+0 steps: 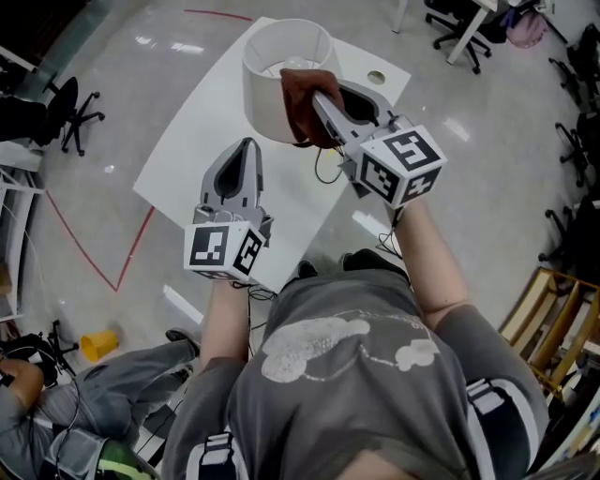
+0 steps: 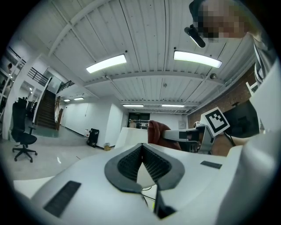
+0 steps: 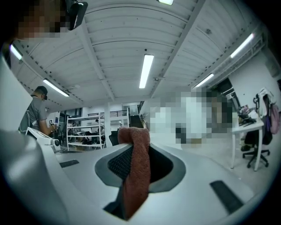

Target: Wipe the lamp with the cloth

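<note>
The lamp's white drum shade [image 1: 272, 80] stands at the far end of the white table [image 1: 187, 141]. My right gripper [image 1: 319, 97] is shut on a reddish-brown cloth [image 1: 302, 108], which it presses against the near right side of the shade. In the right gripper view the cloth [image 3: 136, 171] hangs out from between the shut jaws of that gripper [image 3: 138, 147]. My left gripper [image 1: 247, 148] is shut and holds nothing, hovering over the table a little in front of the lamp and to its left. The left gripper view shows the shut left gripper [image 2: 142, 147], with the shade [image 2: 129, 136] and the cloth [image 2: 157, 131] beyond it.
A small round hole [image 1: 376, 77] sits in the table's far right corner. Office chairs stand at the left [image 1: 70, 112] and at the back right [image 1: 459, 28]. A person [image 1: 56, 403] sits on the floor at the lower left near a yellow object [image 1: 97, 344]. Red tape lines mark the floor.
</note>
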`<state>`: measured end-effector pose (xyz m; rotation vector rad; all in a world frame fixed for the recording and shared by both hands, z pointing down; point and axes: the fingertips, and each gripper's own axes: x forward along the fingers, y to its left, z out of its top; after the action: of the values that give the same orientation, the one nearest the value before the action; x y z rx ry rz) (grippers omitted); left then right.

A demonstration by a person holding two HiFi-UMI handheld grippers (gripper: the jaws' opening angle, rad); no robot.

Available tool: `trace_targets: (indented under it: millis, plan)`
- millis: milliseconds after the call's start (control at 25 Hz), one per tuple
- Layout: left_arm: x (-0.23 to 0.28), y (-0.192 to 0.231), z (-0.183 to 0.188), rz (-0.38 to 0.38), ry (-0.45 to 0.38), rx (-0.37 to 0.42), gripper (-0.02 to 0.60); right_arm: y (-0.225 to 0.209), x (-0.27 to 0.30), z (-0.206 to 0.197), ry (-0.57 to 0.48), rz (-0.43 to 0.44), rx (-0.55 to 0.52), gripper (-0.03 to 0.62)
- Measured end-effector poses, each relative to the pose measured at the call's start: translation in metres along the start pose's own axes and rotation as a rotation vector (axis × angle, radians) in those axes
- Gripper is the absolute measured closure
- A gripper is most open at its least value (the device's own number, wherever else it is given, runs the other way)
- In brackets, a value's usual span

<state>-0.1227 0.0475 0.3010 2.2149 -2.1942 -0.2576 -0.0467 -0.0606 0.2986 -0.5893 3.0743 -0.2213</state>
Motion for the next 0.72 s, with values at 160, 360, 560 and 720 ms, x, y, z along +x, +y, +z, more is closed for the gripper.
trace_targets:
  millis: [160,360,560,720]
  plan:
    - [0.005,-0.005,-0.01,0.058,0.017,0.015,0.574,-0.028,-0.012,-0.013,0.001,0.02,0.051,0.508]
    - [0.017,-0.018,-0.025,0.18,0.025,0.017,0.574,-0.068,-0.019,-0.035,0.05,0.102,0.111,0.508]
    - [0.018,-0.041,-0.048,0.284,0.043,0.008,0.574,-0.086,-0.023,-0.065,0.129,0.192,0.133,0.508]
    - [0.022,-0.053,-0.064,0.341,0.054,0.002,0.574,-0.099,-0.024,-0.086,0.187,0.235,0.132,0.508]
